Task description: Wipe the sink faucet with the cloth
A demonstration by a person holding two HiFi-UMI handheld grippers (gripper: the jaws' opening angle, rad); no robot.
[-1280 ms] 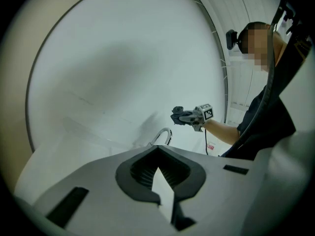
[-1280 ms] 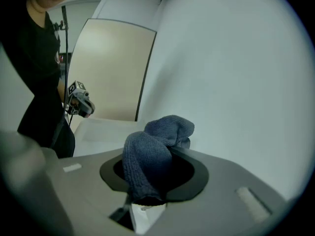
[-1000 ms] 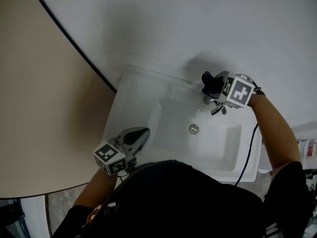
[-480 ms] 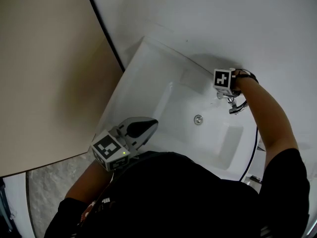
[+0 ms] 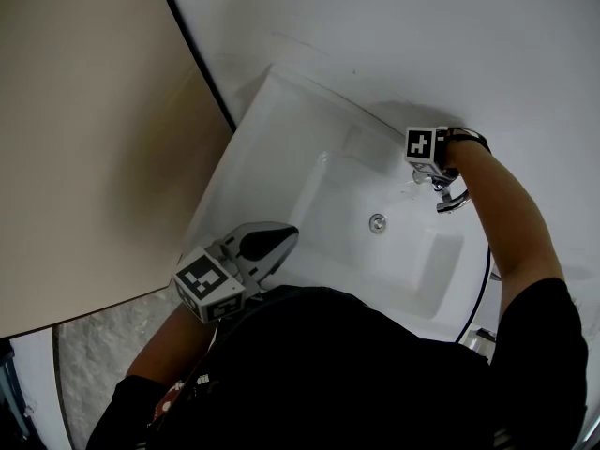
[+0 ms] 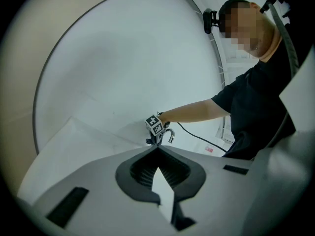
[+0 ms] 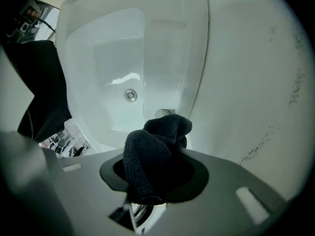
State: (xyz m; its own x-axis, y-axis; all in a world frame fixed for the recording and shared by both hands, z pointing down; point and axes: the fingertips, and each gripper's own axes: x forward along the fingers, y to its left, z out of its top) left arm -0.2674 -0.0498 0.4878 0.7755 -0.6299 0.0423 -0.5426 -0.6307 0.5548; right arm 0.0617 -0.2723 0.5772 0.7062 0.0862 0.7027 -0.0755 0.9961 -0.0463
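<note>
Cloth [image 7: 150, 156] clenched in your right tool [image 5: 427, 156], now lowered to faucet [image 5: 452, 201]; wiping looks under way. Left tool [image 5: 270, 242] closed tight, empty, idle.

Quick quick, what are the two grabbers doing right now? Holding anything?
Left gripper: closed, holding nothing.
Right gripper: closed on the dark cloth, by the faucet.
</note>
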